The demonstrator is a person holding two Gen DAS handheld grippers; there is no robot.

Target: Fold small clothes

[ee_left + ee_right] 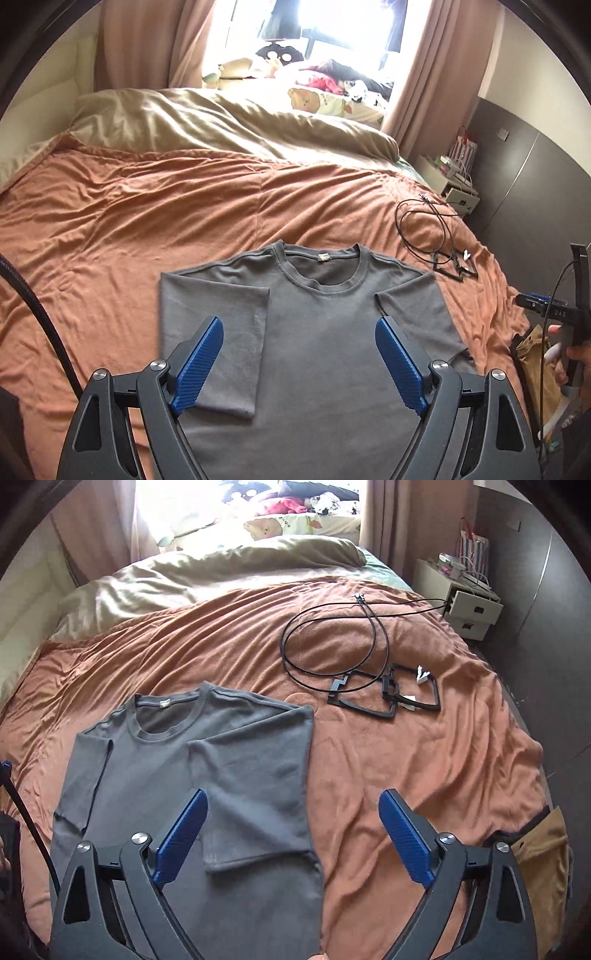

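Observation:
A grey T-shirt (317,332) lies flat on the orange bedspread (129,221), collar away from me, with both sides and sleeves folded in over the chest. My left gripper (299,328) hovers above the shirt's middle, open, its blue pads (201,363) wide apart with nothing between them. The right wrist view shows the same T-shirt (236,775) at lower left. My right gripper (293,801) stands open over the shirt's right folded edge and the bedspread (406,757), holding nothing. Part of the right gripper's body and a hand show at the left wrist view's right edge.
Black cables and black frame pieces (384,694) lie on the bed to the right of the shirt. A beige duvet (221,118) is bunched at the head. A white nightstand (461,602) stands by the dark wall. A tan bag (543,871) hangs at the bed's right edge.

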